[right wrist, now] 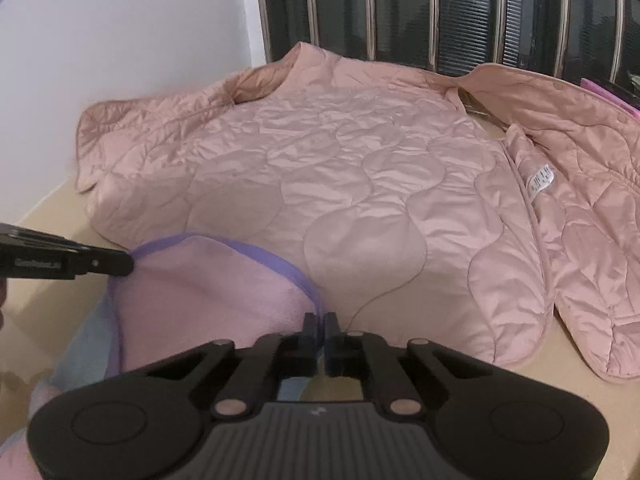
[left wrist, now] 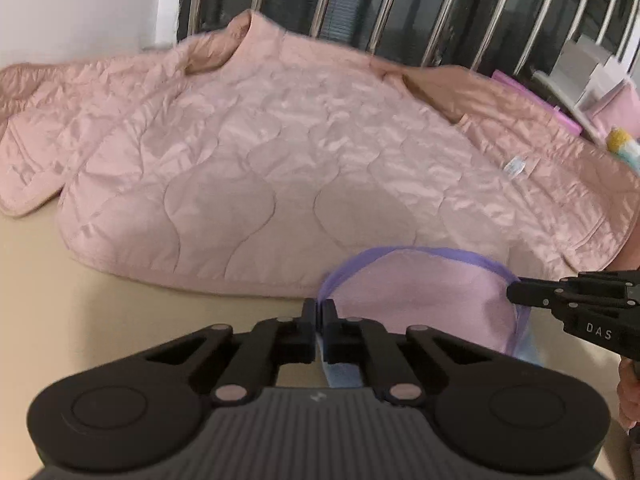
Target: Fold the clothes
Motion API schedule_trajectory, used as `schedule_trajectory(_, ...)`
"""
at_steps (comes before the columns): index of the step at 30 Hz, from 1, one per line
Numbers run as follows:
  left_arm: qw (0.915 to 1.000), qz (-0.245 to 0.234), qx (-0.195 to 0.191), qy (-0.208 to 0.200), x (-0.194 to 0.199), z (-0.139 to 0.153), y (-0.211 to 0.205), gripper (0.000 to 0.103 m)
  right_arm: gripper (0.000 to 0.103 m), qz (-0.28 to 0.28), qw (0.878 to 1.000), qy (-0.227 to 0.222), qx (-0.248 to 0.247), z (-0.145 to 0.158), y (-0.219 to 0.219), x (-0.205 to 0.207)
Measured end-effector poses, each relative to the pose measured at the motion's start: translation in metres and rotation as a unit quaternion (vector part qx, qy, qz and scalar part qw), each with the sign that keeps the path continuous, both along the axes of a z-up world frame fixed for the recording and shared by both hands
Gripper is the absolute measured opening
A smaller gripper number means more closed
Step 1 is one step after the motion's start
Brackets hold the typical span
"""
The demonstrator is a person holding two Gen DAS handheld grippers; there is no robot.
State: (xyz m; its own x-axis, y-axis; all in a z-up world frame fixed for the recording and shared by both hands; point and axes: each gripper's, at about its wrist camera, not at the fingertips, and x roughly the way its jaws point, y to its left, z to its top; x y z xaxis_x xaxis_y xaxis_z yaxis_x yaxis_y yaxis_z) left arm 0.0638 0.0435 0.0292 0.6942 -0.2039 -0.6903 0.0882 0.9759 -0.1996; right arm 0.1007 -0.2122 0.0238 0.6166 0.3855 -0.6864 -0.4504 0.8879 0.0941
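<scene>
At the far left, a white wall (right wrist: 120, 60) meets the beige desk (left wrist: 60, 280), and the pink quilted jacket (left wrist: 280, 152) lies spread across the desk with 1 sleeve (left wrist: 28, 128) reaching toward that wall. Its white label (right wrist: 540, 178) shows near the opened right front. Dark window bars (left wrist: 400, 0) run behind it.

In front of the jacket, a small pink cloth (left wrist: 420, 300) with a purple edge (right wrist: 276, 264) is lifted between the 2 tools. The left hand-held gripper (left wrist: 319, 312) is clenched on the purple edge at the cloth's left corner; the right hand-held gripper (right wrist: 324, 326) is likewise clamped on the same edge at the right corner. Pale blue fabric (right wrist: 88, 340) hangs below the pink; whether it belongs to the same piece is unclear.

The cloth looks light, soft and limp, probably fleece, so it should sag between the 2 grips and drape freely. The bound edge is the firmest place to pinch, and corners give the most control for a straight fold. The jacket's satin shell looks slippery and puffy, so its folds may spring open; hem corners or the collar would suit best.
</scene>
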Motion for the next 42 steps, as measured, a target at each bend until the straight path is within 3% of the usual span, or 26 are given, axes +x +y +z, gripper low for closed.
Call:
schedule_trajectory(6, 0.9973, -0.029, -0.004, -0.068, -0.054, 0.032, -0.008, 0.002, 0.002, 0.017, 0.997, -0.052, 0.047, 0.030, -0.015, -0.038)
schedule_trajectory(11, 0.9932, -0.050, -0.001, -0.105, -0.126, 0.051, -0.011, 0.002, 0.002, 0.101, 0.985, -0.120, 0.068, 0.048, -0.033, -0.112)
schedule_trajectory(13, 0.9918, -0.064, -0.009, -0.110, -0.158, 0.048, -0.007, 0.002, 0.002, 0.141, 0.977, -0.148, 0.066, 0.046, -0.042, -0.152)
schedule_trajectory(16, 0.9899, -0.082, -0.019, -0.114, -0.204, 0.032, -0.004, 0.002, 0.002, 0.173, 0.970, -0.152, 0.081, 0.035, -0.053, -0.200)
schedule_trajectory(19, 0.9898, -0.097, -0.020, -0.102, -0.234, 0.011, -0.006, 0.003, 0.003, 0.190, 0.971, -0.134, 0.052, 0.016, -0.059, -0.225)
schedule_trajectory(23, 0.9930, -0.066, 0.035, -0.092, -0.241, 0.003, -0.002, 0.004, 0.009, 0.176, 0.977, -0.113, 0.028, 0.005, -0.069, -0.235)
schedule_trajectory(25, 0.9935, -0.058, -0.002, -0.098, -0.237, 0.012, 0.009, 0.007, 0.017, 0.166, 0.976, -0.134, 0.049, 0.016, -0.075, -0.238)
schedule_trajectory(28, 0.9900, -0.063, -0.055, -0.113, -0.232, 0.026, 0.017, 0.022, 0.033, 0.162, 0.969, -0.160, 0.098, 0.030, -0.076, -0.235)
schedule_trajectory(30, 0.9865, -0.077, -0.060, -0.131, -0.228, 0.031, 0.010, 0.040, 0.036, 0.168, 0.965, -0.161, 0.121, 0.033, -0.068, -0.228)
schedule_trajectory(35, 0.9874, -0.102, -0.012, -0.120, -0.217, 0.014, -0.025, 0.041, 0.037, 0.180, 0.967, -0.135, 0.119, 0.016, -0.036, -0.210)
schedule_trajectory(39, 0.9824, -0.127, 0.017, -0.136, -0.232, 0.008, -0.040, 0.041, 0.037, 0.216, 0.967, -0.121, 0.055, 0.003, -0.016, -0.218)
schedule_trajectory(42, 0.9789, -0.139, 0.035, -0.146, -0.240, 0.005, -0.044, 0.042, 0.035, 0.204, 0.973, -0.103, 0.012, -0.009, -0.016, -0.221)
